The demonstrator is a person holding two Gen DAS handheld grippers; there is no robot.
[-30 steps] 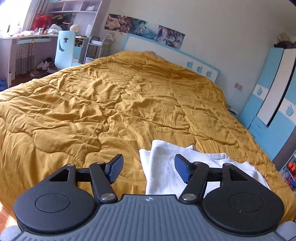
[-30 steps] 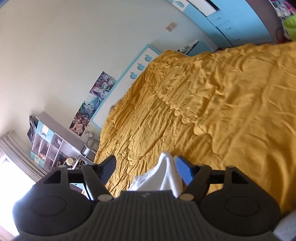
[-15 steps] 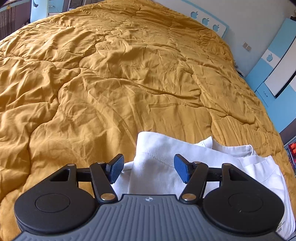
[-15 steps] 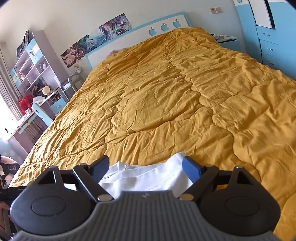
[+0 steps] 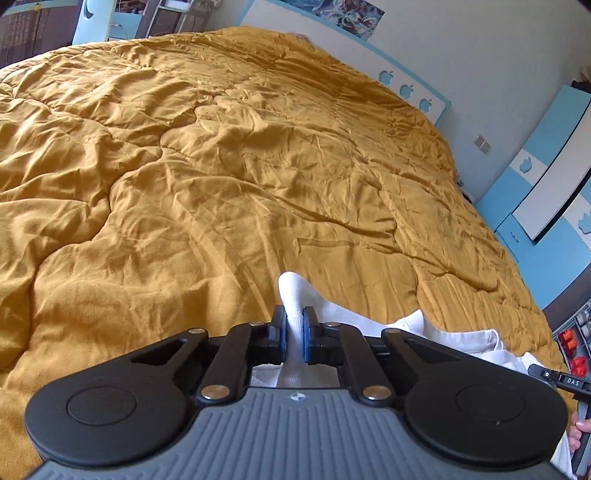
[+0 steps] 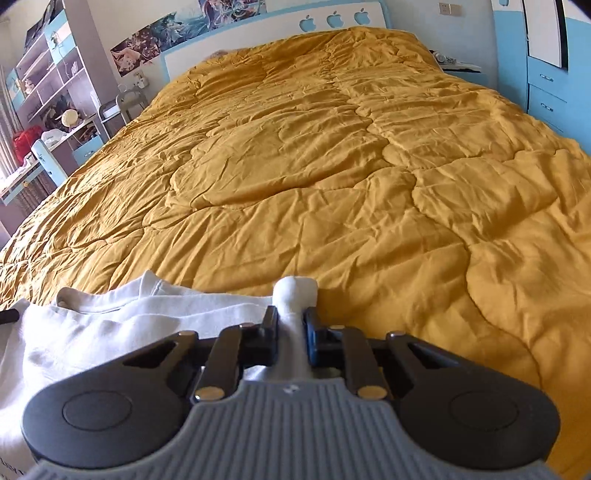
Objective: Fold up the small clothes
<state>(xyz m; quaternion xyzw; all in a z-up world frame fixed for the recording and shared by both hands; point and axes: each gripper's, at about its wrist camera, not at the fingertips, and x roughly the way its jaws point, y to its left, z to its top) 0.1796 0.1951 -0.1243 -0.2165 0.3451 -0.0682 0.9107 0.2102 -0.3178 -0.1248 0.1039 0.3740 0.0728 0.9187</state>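
A white garment (image 5: 436,338) lies crumpled at the near edge of the bed on a mustard quilt (image 5: 258,166). My left gripper (image 5: 294,326) is shut on a bunched corner of it, and a white tip sticks up between the pads. The garment spreads right from there. In the right wrist view the garment (image 6: 110,325) spreads to the left, and my right gripper (image 6: 291,326) is shut on another bunched corner. The cloth under both grippers is hidden.
The quilt (image 6: 332,166) covers the whole bed up to a white headboard (image 6: 277,33) with blue apple shapes. Blue wardrobes (image 5: 546,206) stand on the right, shelves and a desk (image 6: 40,110) on the left. The other gripper's handle (image 5: 557,380) shows at right.
Both grippers were open over the white garment; now both are shut on bunched corners of it. Both views have tilted down toward the bed.
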